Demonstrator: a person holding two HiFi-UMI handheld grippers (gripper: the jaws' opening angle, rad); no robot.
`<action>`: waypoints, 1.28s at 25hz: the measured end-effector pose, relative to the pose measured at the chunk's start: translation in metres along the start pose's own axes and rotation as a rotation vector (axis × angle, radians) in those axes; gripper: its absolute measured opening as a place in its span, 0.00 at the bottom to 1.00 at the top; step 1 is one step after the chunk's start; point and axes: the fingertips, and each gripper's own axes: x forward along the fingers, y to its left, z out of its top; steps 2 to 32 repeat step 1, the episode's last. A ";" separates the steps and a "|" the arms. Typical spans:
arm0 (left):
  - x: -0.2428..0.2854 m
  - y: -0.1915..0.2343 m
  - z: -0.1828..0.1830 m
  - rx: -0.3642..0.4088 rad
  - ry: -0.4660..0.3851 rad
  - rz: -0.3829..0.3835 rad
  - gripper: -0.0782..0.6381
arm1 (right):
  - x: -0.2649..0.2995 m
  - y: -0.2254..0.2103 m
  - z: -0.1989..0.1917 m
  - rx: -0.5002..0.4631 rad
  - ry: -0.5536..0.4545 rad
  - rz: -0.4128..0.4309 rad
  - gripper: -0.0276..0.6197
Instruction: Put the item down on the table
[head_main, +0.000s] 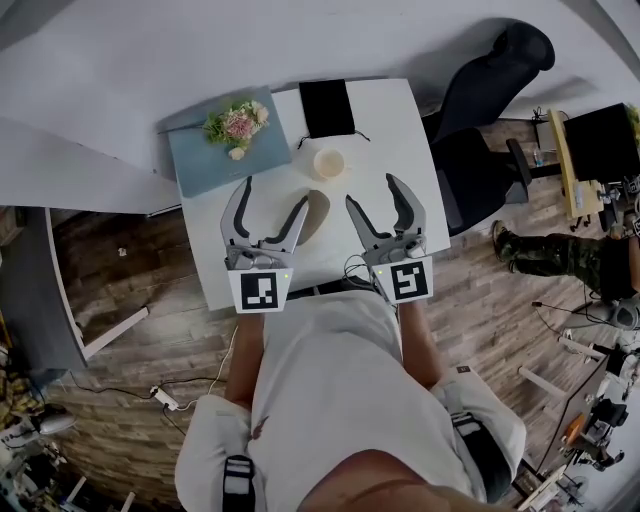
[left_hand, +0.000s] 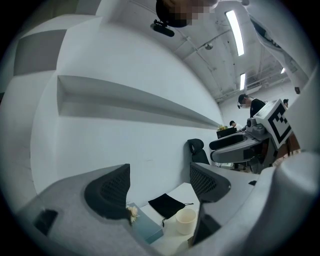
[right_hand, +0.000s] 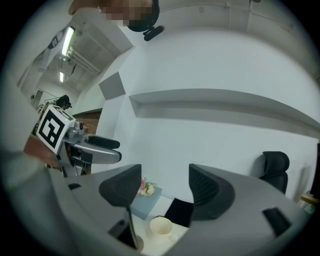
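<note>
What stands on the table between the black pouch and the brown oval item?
A cream cup stands there, between the black pouch and the brown oval item. The head view shows it best.

head view looks steeply down on the table (head_main: 400, 130); the 2 gripper views face level toward the wall (right_hand: 210, 140), sharing the cup (left_hand: 185, 220).

- I am logging my left gripper (head_main: 274, 192) and right gripper (head_main: 372, 190) as grey with black pads, each carrying a black-and-white square pattern.
- Table (head_main: 400, 150) is reading white; pouch (head_main: 327, 107) black; cup (head_main: 328, 162) cream.
- Box (head_main: 215, 165) is showing dusty blue; flowers (head_main: 238, 124) pink and white.
- Chair (head_main: 490, 90) is reading black; floor (head_main: 150, 330) brown wood-grain.
</note>
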 end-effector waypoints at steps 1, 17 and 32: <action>0.000 -0.001 0.000 0.006 -0.001 0.001 0.64 | -0.001 0.000 0.000 0.002 0.000 0.000 0.48; 0.000 -0.001 0.000 0.006 -0.001 0.001 0.64 | -0.001 0.000 0.000 0.002 0.000 0.000 0.48; 0.000 -0.001 0.000 0.006 -0.001 0.001 0.64 | -0.001 0.000 0.000 0.002 0.000 0.000 0.48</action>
